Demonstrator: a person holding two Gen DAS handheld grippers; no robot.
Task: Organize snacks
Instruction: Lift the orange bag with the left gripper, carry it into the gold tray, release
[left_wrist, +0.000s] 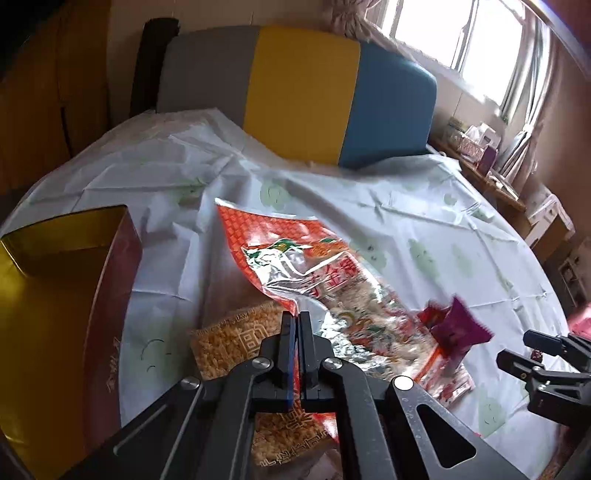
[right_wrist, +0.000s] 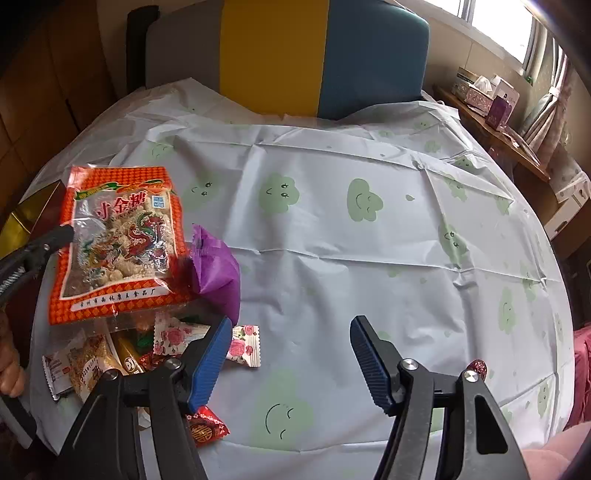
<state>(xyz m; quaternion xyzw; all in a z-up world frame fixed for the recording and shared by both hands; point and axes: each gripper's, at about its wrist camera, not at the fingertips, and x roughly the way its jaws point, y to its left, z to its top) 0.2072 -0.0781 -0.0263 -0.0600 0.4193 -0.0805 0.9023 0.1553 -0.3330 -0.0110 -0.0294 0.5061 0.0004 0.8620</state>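
My left gripper (left_wrist: 297, 317) is shut on the edge of a large orange snack bag (left_wrist: 314, 273) with a clear window and holds it lifted above the table; the bag also shows in the right wrist view (right_wrist: 118, 240). A purple candy wrapper (right_wrist: 216, 266) sits against the bag's right side. Under the bag lie several small snacks: rose-patterned candies (right_wrist: 243, 347), a red candy (right_wrist: 205, 428) and crispy rice packs (left_wrist: 236, 343). An open gold-lined red box (left_wrist: 62, 295) stands at the left. My right gripper (right_wrist: 290, 354) is open and empty above the tablecloth.
A round table carries a pale tablecloth (right_wrist: 351, 258) with green smiley clouds. A grey, yellow and blue chair back (right_wrist: 295, 55) stands at the far side. A wooden shelf with boxes (right_wrist: 491, 99) is at the right by the window.
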